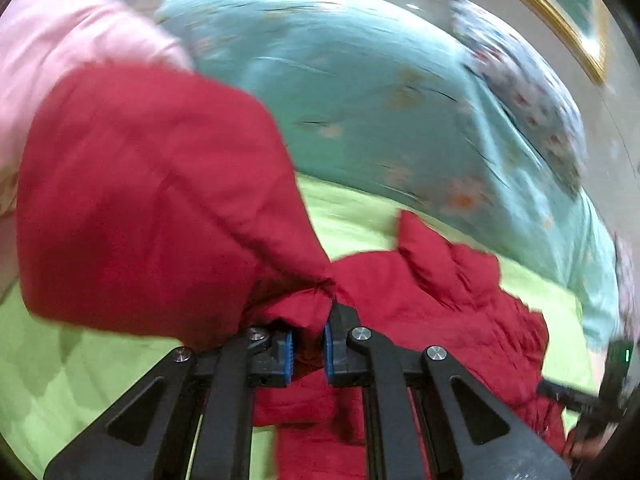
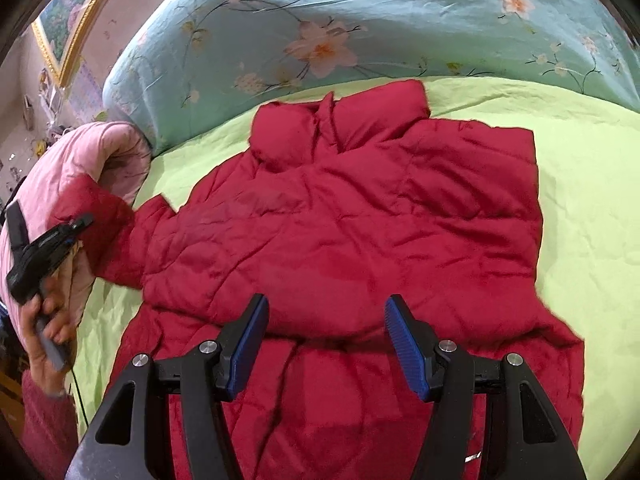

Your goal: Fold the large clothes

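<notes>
Blue-padded fingers of the right gripper are hanging spread wide over the lower body of a red padded jacket, gripping nothing. Lying across a lime-green bed sheet, the jacket is showing its collar toward the far side, and one side already appears folded inward to a straight edge. On the other side, the left gripper is pinching a bunch of the jacket's sleeve between nearly closed pads and lifting it clear of the bed; the left-wrist view is blurred.

Judging from the layout, the sleeve is being brought across the body. Doing it well likely means carrying the cuff high enough that the puffy fabric is not dragging, laying it flat along the torso, and using the free right gripper to pin the body so the slick quilting is not sliding or springing back.

Crowding the work are a teal floral quilt heaped just beyond the collar and a pink quilt bundled beside the raised sleeve, close enough to snag it. A gold-framed picture is hanging on the wall behind.
</notes>
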`<state>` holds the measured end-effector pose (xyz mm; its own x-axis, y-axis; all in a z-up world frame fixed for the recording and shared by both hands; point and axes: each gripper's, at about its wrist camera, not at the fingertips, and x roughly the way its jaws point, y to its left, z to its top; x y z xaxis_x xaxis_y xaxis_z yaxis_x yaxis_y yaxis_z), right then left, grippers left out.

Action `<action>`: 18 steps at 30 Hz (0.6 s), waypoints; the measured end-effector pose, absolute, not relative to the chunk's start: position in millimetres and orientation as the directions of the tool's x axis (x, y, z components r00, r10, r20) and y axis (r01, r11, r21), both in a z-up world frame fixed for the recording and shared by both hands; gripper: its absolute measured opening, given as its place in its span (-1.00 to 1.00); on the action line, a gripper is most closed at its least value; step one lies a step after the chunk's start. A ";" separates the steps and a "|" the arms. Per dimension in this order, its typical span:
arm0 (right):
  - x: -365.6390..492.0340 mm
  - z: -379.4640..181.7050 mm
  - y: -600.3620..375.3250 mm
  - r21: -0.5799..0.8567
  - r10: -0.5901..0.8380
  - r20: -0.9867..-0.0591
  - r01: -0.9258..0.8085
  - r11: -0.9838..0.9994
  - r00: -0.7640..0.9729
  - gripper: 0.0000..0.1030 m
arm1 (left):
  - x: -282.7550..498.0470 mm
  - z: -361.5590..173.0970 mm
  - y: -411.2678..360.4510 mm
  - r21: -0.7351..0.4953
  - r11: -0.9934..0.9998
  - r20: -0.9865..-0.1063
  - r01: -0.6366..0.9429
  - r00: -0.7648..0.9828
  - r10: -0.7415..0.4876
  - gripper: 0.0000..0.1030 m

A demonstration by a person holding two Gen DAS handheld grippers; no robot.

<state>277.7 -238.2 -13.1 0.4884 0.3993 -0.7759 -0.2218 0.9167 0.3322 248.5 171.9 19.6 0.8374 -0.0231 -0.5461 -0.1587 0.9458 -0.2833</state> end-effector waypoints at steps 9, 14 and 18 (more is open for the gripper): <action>300.6 -19.1 -257.7 0.441 0.458 -0.746 -0.157 0.884 0.484 0.23 | 262.5 18.5 70.9 -0.107 0.994 -0.570 0.036 0.817 -0.091 -0.84; 302.2 -25.5 -271.4 0.507 0.497 -0.722 -0.120 0.854 0.482 0.24 | 269.5 -1.7 25.1 -0.004 0.993 -0.612 0.115 0.785 -0.093 -0.85; 304.5 -30.7 -278.2 0.548 0.522 -0.707 -0.098 0.831 0.478 0.24 | 272.3 -21.1 -10.8 0.085 0.974 -0.647 0.208 0.755 -0.104 -0.85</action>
<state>304.5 -278.2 -30.7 0.4776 0.5222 -0.7065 -0.0982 0.8309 0.5477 272.3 -10.8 -21.1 0.7553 -0.1044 -0.6470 0.2076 0.9745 0.0851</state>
